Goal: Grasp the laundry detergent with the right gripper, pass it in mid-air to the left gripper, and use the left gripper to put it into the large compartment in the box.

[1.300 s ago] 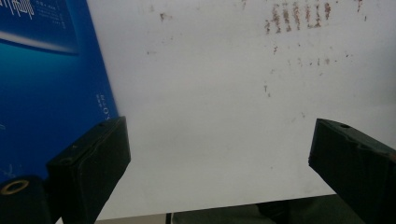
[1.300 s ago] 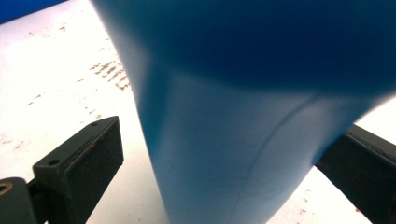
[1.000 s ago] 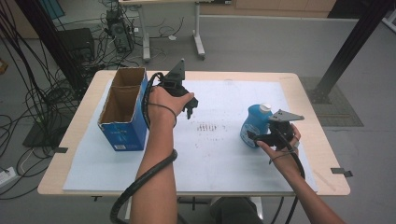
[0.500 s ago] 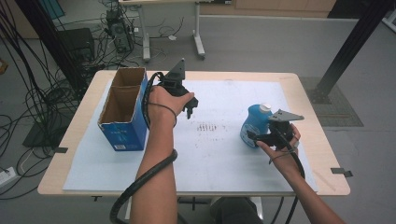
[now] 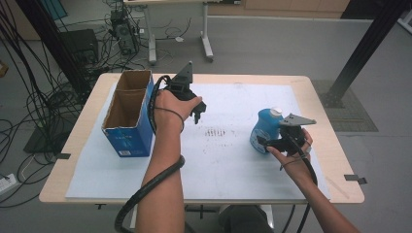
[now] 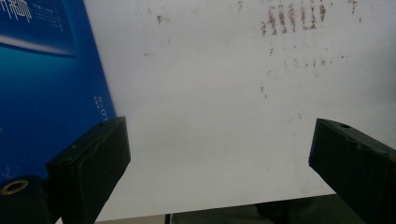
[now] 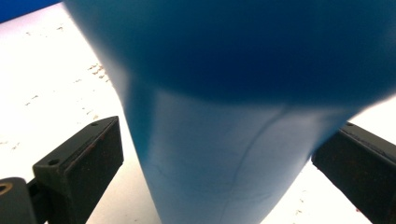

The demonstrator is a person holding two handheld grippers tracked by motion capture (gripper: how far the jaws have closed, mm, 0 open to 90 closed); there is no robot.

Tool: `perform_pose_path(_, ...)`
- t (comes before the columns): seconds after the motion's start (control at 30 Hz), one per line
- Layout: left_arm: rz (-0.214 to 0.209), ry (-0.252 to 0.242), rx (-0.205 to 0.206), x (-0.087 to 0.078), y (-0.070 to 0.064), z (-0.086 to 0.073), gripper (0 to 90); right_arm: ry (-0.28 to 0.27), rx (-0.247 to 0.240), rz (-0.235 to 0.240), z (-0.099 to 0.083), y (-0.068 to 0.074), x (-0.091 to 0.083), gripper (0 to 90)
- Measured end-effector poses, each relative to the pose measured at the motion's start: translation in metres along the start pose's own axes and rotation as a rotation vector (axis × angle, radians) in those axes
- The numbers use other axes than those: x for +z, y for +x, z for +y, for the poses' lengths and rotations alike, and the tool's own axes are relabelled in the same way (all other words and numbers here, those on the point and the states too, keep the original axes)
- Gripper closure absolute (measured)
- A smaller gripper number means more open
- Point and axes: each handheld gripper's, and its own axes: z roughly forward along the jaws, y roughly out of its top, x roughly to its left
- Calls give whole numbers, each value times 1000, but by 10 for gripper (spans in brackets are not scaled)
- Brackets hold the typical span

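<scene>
Two grippers over one white-covered table (image 5: pixel 228 170), items listed left to right.

Item: blue cardboard box (image 5: pixel 127 114), top open, standing at the far left of the sheet; nothing can be made out inside it from the high view. Its blue side fills the left of the left gripper view (image 6: pixel 42 70).

Item: left gripper (image 5: pixel 198 112), held above the sheet just right of the box, jaws wide apart with nothing between them; bare sheet and a patch of brownish marks (image 6: pixel 299 18) lie beneath.

Item: blue bottle (image 5: pixel 265 130) with a white cap, upright at the right of the sheet.

Item: right gripper (image 5: pixel 266 143), jaws parted to either side of the bottle's body (image 7: pixel 224 154); the right jaw looks to be at its wall, the left apart from it, so no grip is made.

Handling note, as judged: centre the body between the jaws, close low on it rather than at the cap, squeeze gently since the wall looks thin, and lift straight to keep it upright.
</scene>
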Motion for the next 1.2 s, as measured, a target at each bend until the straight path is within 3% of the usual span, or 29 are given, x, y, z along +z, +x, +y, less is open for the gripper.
perform_pose_path(0.97, 0, -9, -3, -3, 2, 0, 59, 1, -5, -7, 2, 1, 0, 26)
perform_pose_path(1.2, 0, -6, 0, -1, 0, -1, 59, 4, 1, -5, 1, 0, -1, 61)
